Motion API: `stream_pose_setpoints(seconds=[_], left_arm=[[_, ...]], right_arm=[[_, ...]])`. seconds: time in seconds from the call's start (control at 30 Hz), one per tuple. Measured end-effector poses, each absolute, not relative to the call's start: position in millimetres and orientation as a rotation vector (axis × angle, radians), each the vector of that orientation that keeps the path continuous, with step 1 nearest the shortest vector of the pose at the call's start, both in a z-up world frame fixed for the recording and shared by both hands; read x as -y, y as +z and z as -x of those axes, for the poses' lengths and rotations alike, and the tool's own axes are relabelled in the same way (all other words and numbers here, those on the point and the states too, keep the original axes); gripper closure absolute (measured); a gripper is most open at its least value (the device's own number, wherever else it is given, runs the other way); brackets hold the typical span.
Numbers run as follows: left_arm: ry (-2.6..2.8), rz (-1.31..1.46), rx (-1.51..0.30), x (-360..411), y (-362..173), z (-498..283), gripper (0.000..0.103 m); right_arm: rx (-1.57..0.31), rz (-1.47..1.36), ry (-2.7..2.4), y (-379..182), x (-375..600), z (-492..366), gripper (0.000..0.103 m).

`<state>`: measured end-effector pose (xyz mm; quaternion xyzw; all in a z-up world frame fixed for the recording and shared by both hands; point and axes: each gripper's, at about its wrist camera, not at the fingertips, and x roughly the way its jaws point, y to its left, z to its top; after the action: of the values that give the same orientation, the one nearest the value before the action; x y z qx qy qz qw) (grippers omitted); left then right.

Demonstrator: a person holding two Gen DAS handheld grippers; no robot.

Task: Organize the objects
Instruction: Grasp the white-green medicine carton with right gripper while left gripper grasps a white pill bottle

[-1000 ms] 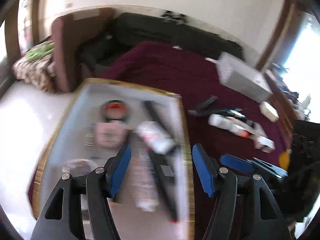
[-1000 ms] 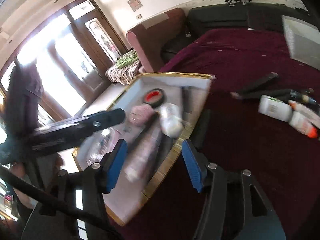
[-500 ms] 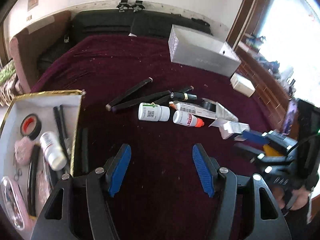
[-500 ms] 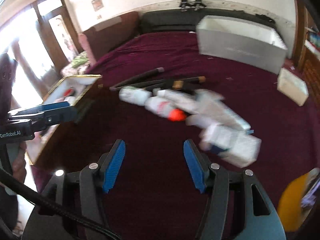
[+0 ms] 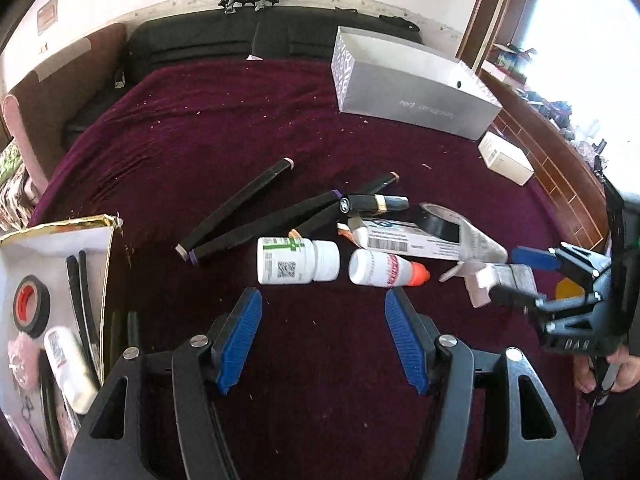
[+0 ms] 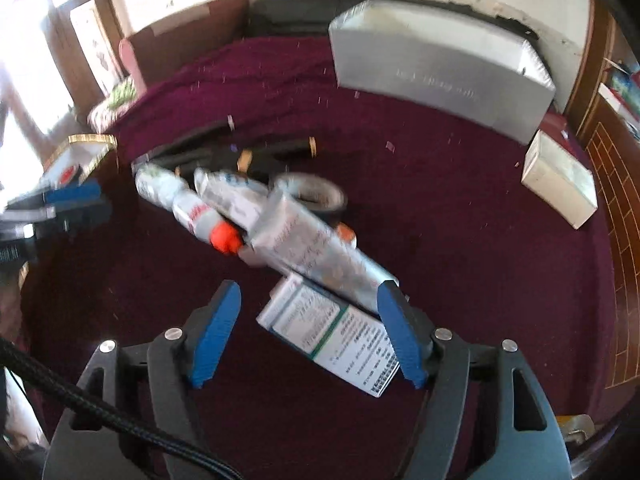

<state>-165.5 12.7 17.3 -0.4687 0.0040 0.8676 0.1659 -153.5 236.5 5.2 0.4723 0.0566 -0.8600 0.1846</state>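
Objects for sorting lie in a heap on the maroon cloth, with the gold-edged tray at its left edge as the landmark. Largest, right of the tray, are the black markers; nearer sits the white pill bottle, then the smaller orange-capped bottle. The left gripper hovers just short of the bottles, jaws released and empty. The right gripper, whose jaws have just been opening, straddles a medicine carton without pinching it. This looks like the reaching step; next, each should close on one item and carry it to the tray.
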Motion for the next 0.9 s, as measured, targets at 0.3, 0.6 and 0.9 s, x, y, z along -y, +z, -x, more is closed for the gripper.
stream_pose_setpoints(seconds=[0.3, 0.6, 0.9], left_arm=[[2.456, 1.352, -0.054, -22, 11, 186, 0.045], [2.455, 1.356, -0.179, -38, 4, 225, 0.045], [2.243, 1.484, 0.015, -22, -15, 234, 0.045]], right_arm=[[-0.142, -1.353, -2.353, -7, -224, 119, 0.041], [-0.042, -1.295, -2.378, -17, -221, 121, 0.065], [0.046, -1.303, -2.363, -19, -230, 124, 0.065]])
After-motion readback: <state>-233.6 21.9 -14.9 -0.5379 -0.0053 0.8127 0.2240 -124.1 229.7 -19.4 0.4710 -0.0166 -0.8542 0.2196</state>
